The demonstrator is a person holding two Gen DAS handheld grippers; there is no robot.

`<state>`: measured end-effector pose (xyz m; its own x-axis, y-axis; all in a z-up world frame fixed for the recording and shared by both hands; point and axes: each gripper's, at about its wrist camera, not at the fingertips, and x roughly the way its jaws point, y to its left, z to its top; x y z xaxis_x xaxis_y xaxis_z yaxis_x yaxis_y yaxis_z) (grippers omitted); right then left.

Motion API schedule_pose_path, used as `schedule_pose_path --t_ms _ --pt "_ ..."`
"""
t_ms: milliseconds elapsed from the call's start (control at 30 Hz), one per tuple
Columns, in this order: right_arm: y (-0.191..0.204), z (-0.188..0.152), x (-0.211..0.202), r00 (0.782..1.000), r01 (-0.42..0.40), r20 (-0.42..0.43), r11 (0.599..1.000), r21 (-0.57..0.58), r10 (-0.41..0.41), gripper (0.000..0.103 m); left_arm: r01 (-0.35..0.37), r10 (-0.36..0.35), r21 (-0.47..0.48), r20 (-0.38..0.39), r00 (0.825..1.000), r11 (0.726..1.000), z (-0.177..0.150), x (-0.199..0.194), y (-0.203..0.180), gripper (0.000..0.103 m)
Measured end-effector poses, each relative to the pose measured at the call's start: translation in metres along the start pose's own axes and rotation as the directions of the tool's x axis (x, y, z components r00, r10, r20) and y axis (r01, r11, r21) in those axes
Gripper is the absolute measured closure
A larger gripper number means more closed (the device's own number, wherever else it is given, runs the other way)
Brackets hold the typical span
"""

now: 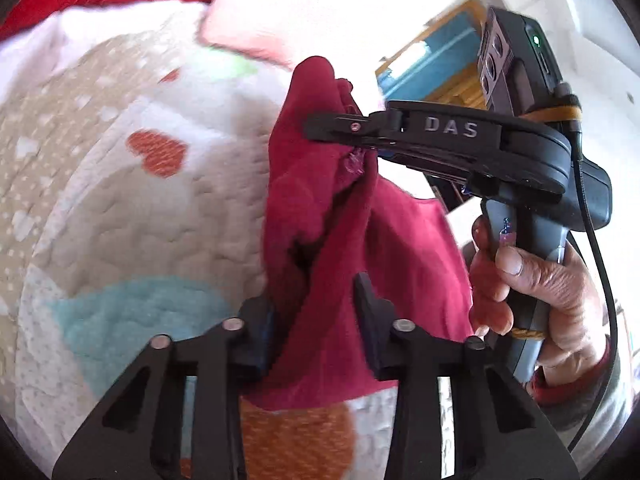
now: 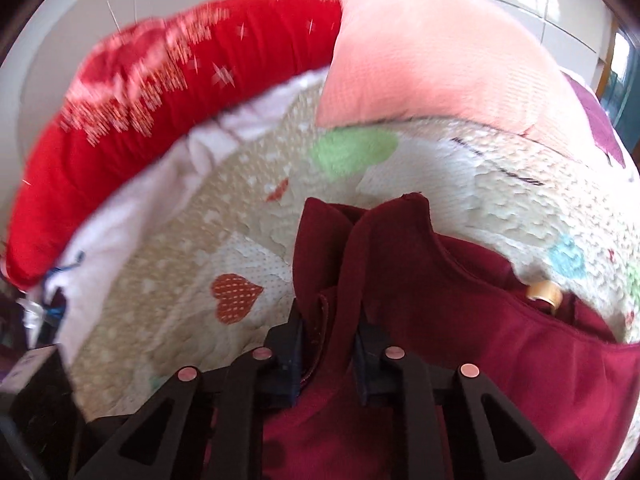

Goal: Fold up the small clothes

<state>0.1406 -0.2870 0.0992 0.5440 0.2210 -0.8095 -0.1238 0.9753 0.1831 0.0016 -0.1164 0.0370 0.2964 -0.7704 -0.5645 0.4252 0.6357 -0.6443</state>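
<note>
Lifting step: my left claw and right claw are each clamped on bunched cloth of the dark red garment, held above the heart-patterned quilt. Next, I judge, spread it flat on the quilt.

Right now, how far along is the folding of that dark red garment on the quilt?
Early. Done: both grippers have taken hold. The left gripper and the right gripper each pinch bunched cloth of the dark red garment, with the right one gripping an upper edge. In hand: the garment hangs crumpled above the heart-patterned quilt. Left: spreading it flat and making every fold; none shows yet.
</note>
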Motion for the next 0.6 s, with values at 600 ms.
schedule_pose_path --t_ms 600 --pt "-0.212 -0.113 -0.134 0.962 -0.176 0.265 0.901 0.398 0.07 0.086 0.156 -0.075 0.297 -0.268 0.961 0.942 -0.043 0.14 -0.211 0.087"
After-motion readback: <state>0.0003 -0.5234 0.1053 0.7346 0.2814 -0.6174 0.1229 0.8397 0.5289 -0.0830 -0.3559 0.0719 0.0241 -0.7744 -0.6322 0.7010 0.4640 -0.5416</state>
